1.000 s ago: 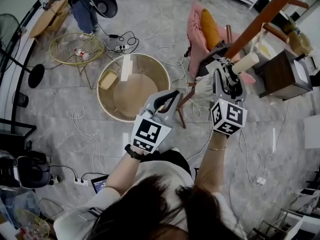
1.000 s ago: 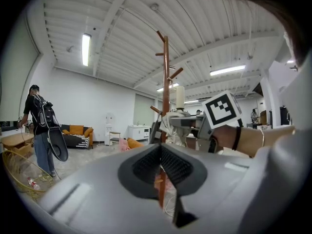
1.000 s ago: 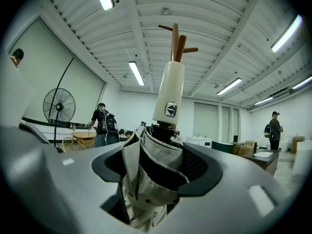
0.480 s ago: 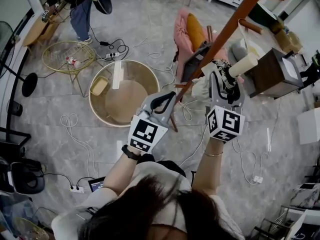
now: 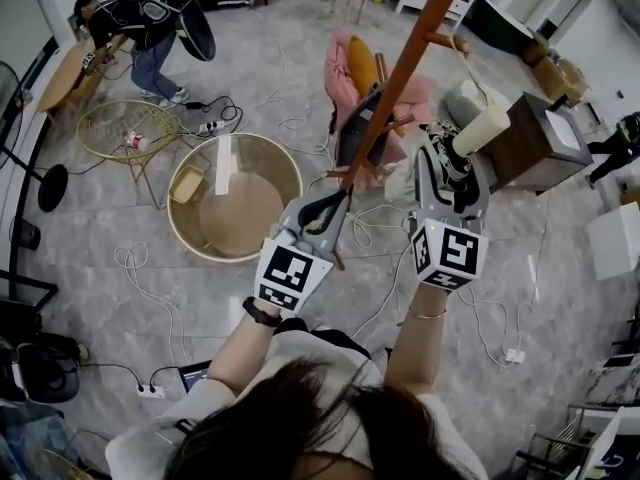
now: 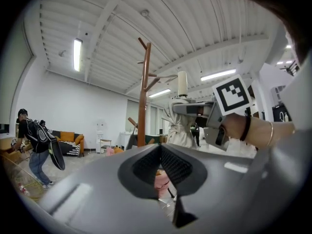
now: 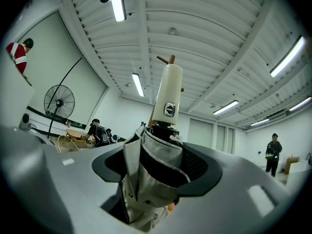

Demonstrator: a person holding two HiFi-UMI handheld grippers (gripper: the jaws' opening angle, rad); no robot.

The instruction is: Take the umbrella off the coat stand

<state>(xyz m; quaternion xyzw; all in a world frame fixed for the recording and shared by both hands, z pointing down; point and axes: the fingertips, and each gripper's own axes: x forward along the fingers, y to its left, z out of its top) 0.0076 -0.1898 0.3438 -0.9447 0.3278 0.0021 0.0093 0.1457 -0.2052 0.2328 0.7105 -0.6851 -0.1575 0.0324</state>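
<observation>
Gripping the folded umbrella (image 7: 155, 177) around its soft, bunched cloth, the right claw (image 7: 158, 150) stood wide on it just beside the coat stand (image 5: 400, 68). Light and floppy, it looked surer held near its stiff handle (image 7: 169, 99). The left claw (image 6: 161, 150) was closed and empty.

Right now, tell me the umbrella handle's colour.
Umbrella handle: cream, shown best in the right gripper view.

floor (image 5: 90, 218) | cables (image 5: 140, 263), round wooden table (image 5: 240, 218), pink chair (image 5: 345, 78), coat stand (image 5: 400, 68)
</observation>
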